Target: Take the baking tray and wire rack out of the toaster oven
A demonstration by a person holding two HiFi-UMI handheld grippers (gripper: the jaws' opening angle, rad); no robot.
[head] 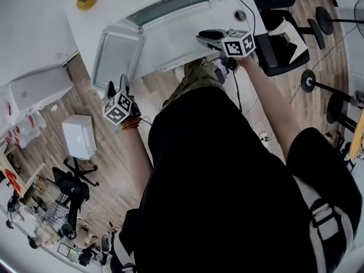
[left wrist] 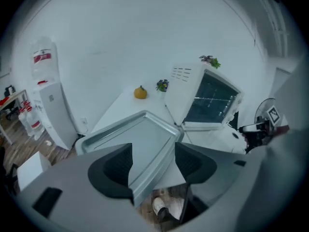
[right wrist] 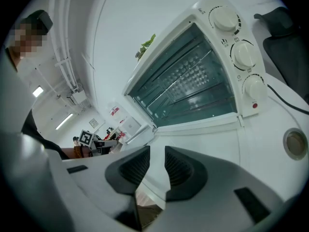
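Observation:
The metal baking tray [head: 116,53] lies flat on the white table [head: 170,38], left of the white toaster oven [head: 170,4]. In the left gripper view the tray [left wrist: 140,139] sits just beyond my left gripper [left wrist: 153,158], whose jaws stand wide open with nothing in them; it hovers at the table's near edge [head: 117,85]. The oven's [right wrist: 193,81] glass door looks shut, and a wire rack [right wrist: 183,76] shows through it. My right gripper [right wrist: 157,166] faces the oven from the table's front, jaws a little apart and holding nothing; it also shows in the head view [head: 206,37].
An orange pumpkin-shaped thing [left wrist: 140,93] and a small plant [left wrist: 162,85] stand behind the tray. A black cable [right wrist: 289,100] and a round grommet hole [right wrist: 295,142] are right of the oven. An office chair [head: 278,38] and a white box [head: 79,135] stand on the floor.

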